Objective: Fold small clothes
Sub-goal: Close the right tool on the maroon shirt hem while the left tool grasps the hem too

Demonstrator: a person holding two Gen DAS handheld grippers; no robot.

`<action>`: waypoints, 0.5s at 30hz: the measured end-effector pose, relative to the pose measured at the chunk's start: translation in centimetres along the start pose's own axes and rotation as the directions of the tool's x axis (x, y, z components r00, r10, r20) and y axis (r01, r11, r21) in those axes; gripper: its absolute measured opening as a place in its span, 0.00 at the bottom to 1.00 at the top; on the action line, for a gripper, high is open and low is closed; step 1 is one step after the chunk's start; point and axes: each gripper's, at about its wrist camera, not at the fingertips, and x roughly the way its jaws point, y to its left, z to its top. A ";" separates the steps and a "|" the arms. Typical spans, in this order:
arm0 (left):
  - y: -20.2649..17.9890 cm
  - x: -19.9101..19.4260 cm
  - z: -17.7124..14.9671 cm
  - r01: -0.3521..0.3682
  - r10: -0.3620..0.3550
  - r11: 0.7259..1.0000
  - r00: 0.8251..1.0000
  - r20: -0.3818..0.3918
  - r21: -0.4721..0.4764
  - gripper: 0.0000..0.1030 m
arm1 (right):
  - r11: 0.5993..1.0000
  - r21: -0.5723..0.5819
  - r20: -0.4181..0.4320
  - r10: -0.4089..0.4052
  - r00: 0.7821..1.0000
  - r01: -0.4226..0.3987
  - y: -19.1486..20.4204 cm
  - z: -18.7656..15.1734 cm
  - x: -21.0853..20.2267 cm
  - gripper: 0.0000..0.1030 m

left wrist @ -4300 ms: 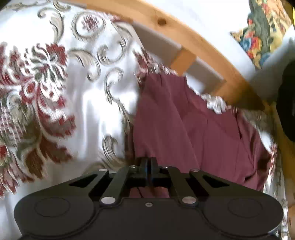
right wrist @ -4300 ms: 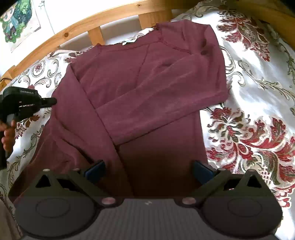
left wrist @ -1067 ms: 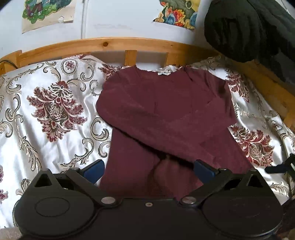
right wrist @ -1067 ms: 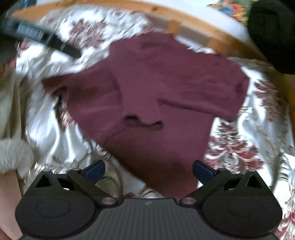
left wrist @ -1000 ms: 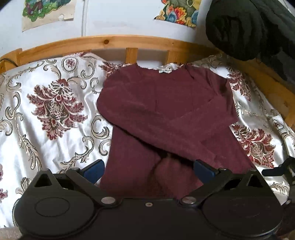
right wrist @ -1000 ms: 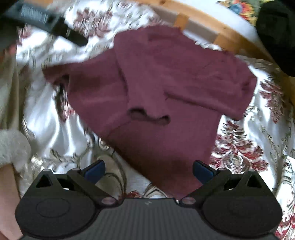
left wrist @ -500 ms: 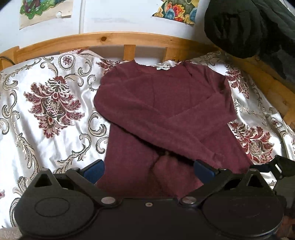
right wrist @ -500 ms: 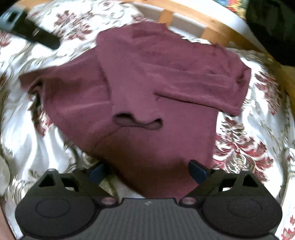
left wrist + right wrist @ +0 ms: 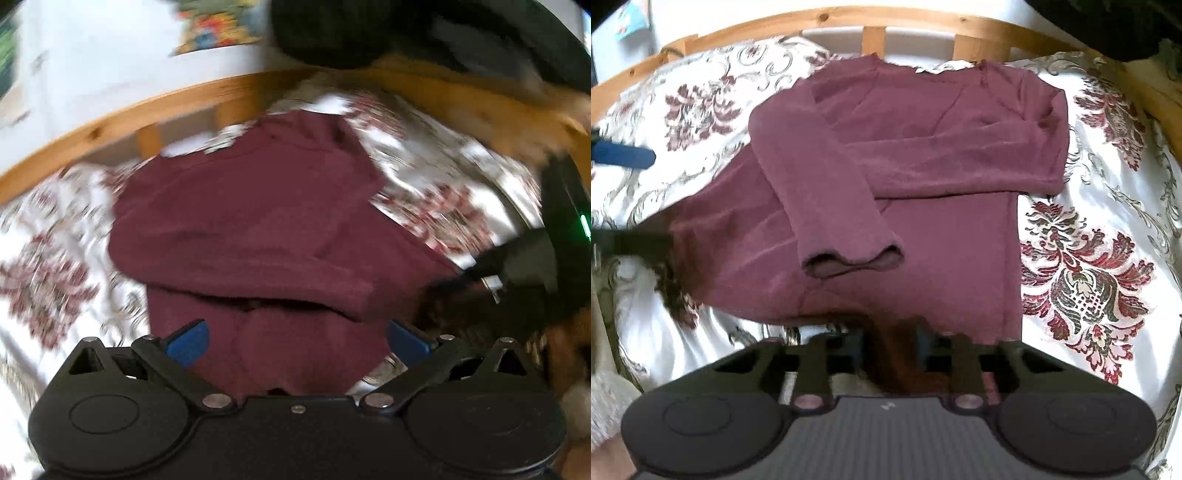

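A maroon long-sleeved top (image 9: 923,155) lies flat on the bed, neck toward the headboard, both sleeves folded across the chest. One cuff (image 9: 849,258) lies open on the body. My right gripper (image 9: 892,345) has its jaws drawn close on the bottom hem (image 9: 894,354), which bunches between them. In the blurred left wrist view the top (image 9: 251,229) fills the middle. My left gripper (image 9: 295,338) is open just above the hem, blue fingertips (image 9: 186,341) wide apart. The right gripper (image 9: 517,266) shows at that view's right edge.
The bed has a white satin cover with red floral pattern (image 9: 1082,269). A wooden slatted headboard (image 9: 871,37) curves behind the top. A dark bundle (image 9: 369,29) sits at the far right corner. The left gripper's blue fingertip (image 9: 624,157) shows at the right wrist view's left edge.
My right gripper has dropped to the hem and closed on it. My left gripper has swung right, still open. Earlier the second sleeve was folded across the chest.
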 end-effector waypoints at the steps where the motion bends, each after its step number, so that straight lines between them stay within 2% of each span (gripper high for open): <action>1: -0.8 0.1 -0.1 0.009 -0.009 0.999 1.000 -0.004 0.047 0.99 | 1.000 0.014 0.012 0.009 1.000 -0.009 -0.2 0.1 -0.2 0.18; 5: -3.8 1.3 -0.7 0.009 0.003 0.976 0.998 -0.057 0.218 0.99 | 0.998 0.050 0.056 0.033 0.998 -0.036 -0.7 0.3 -1.0 0.12; 9: -5.7 4.0 -1.2 -0.042 0.103 0.936 0.982 -0.158 0.349 0.97 | 0.997 0.066 0.087 0.045 0.995 -0.051 -0.9 0.5 -1.7 0.11; 12: -5.0 6.1 -1.1 -0.089 0.173 0.938 0.957 -0.231 0.335 0.88 | 0.996 0.076 0.095 0.046 0.994 -0.053 -1.1 0.5 -2.0 0.11; 13: -4.3 6.4 -1.0 -0.107 0.188 0.946 0.950 -0.250 0.306 0.86 | 0.995 0.079 0.097 0.045 0.994 -0.053 -1.1 0.5 -2.0 0.11; 15: -2.7 6.6 -0.9 -0.132 0.194 0.964 0.942 -0.275 0.230 0.74 | 0.995 0.085 0.101 0.041 0.994 -0.050 -1.2 0.6 -2.1 0.11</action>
